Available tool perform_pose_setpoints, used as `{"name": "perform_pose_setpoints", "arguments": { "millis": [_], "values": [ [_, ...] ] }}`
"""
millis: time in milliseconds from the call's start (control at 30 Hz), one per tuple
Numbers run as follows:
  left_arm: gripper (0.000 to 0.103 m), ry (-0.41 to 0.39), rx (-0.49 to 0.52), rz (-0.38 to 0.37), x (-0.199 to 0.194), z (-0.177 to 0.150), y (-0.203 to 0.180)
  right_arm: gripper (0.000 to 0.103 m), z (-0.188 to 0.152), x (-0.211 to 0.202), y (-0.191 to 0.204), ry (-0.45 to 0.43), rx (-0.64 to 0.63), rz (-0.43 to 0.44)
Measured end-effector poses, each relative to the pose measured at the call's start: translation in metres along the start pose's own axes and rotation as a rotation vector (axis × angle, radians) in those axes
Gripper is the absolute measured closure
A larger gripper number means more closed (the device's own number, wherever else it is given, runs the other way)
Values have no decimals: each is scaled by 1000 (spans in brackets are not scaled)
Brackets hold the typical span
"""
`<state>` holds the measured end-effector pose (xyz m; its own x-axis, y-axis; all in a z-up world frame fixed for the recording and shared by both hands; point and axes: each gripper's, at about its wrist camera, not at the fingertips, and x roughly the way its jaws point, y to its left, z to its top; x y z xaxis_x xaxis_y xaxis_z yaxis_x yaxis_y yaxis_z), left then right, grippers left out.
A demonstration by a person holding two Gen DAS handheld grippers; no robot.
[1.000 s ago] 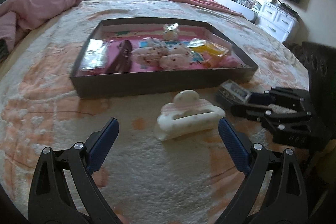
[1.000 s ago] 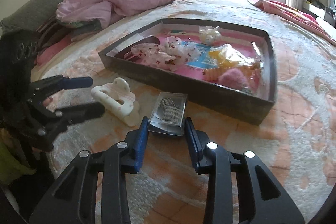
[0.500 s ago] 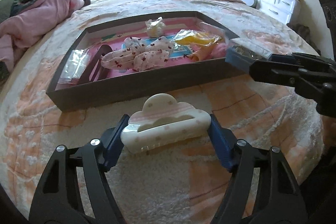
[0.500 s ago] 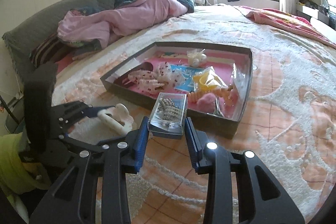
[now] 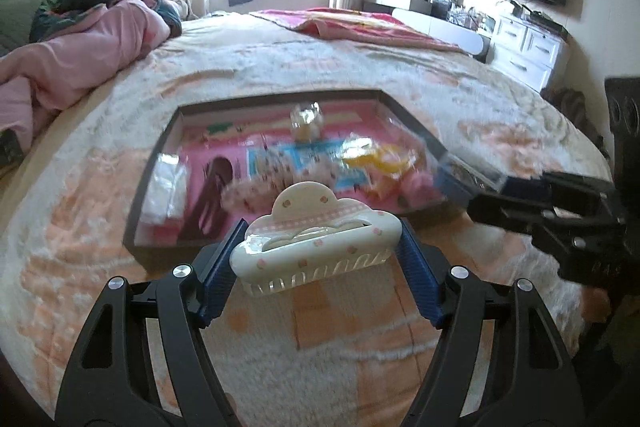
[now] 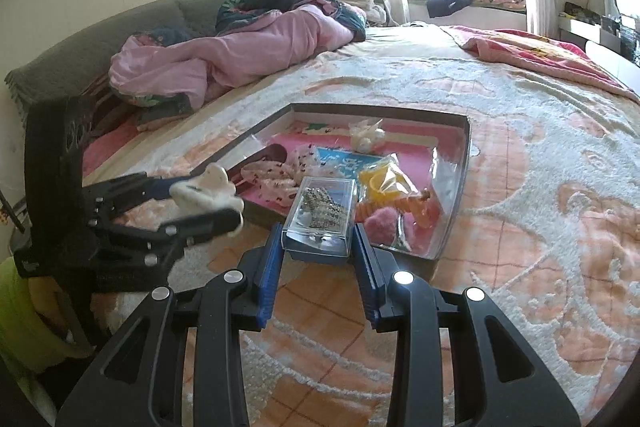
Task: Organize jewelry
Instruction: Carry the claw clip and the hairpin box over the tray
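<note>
Cream cloud-shaped hair clip (image 5: 316,239) crosswise, teeth down, in closed left claw (image 5: 318,259); clear box (image 6: 320,217) lengthwise, clamped in right claw (image 6: 318,259).

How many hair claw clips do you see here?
1 for certain: the cloud-shaped white claw clip, held in the left gripper above the blanket. Others may be hidden among the blurred items in the tray.
</note>
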<state>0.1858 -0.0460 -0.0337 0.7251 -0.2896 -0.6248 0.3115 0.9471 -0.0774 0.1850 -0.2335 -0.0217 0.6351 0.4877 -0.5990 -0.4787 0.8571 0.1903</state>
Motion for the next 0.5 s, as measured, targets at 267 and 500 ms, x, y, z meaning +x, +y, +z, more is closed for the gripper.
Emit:
{"name": "perform_pose_setpoints", "arguments": {
  "millis": [267, 500],
  "values": [
    [39, -34, -13, 0, 8, 22, 1, 70, 8, -4, -10, -34, 20, -27],
    [39, -41, -13, -12, 18, 30, -2, 70, 17, -7, -22, -64, 35, -63]
  ]
}}
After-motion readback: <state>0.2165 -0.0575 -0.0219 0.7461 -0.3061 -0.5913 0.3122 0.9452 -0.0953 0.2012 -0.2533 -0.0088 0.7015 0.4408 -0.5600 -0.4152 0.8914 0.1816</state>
